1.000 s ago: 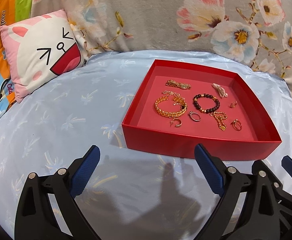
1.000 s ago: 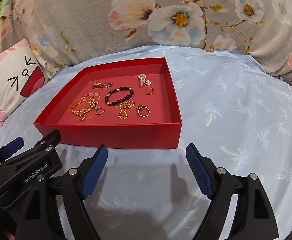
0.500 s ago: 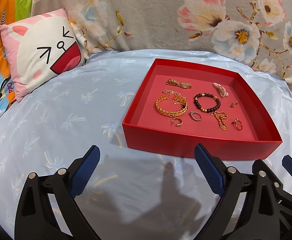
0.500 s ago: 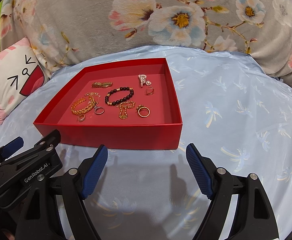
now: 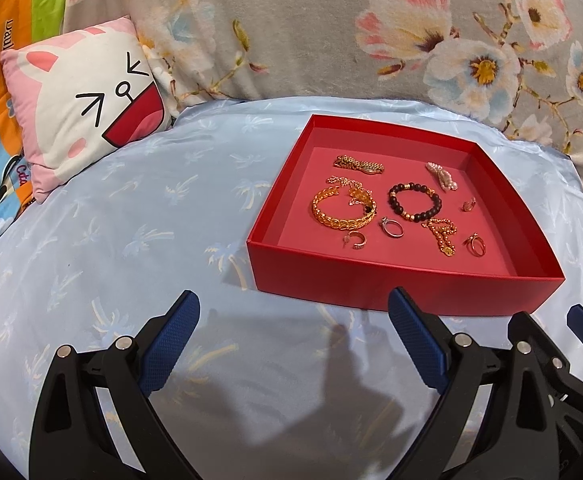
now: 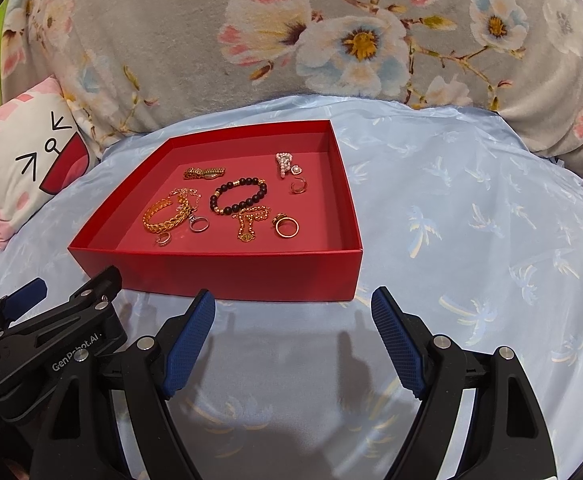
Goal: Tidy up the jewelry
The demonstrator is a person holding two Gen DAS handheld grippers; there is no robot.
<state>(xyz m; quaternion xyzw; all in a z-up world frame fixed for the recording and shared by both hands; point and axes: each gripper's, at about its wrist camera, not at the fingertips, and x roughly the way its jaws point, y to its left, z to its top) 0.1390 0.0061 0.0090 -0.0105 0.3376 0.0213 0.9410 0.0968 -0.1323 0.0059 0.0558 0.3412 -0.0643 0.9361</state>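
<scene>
Resting inside a red tray (image 5: 395, 292) on the bed (image 5: 131, 240), jewelry (image 5: 413, 202) lies spread apart, while both hand-held grippers, left (image 5: 293, 340) and right (image 6: 293, 336), hover open and empty in front.

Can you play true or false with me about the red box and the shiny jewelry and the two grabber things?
1. The dark bead bracelet lies inside the red box. True.
2. The left gripper is squeezing a ring. False: it is open and holds nothing, in front of the box.
3. The gold ring lies on the blue sheet. False: it lies in the box, near the right wall.
4. The right gripper is open and empty. True.
5. A cartoon face pillow sits left of the box. True.
6. The box has a lid on it. False: it is open on top.
</scene>
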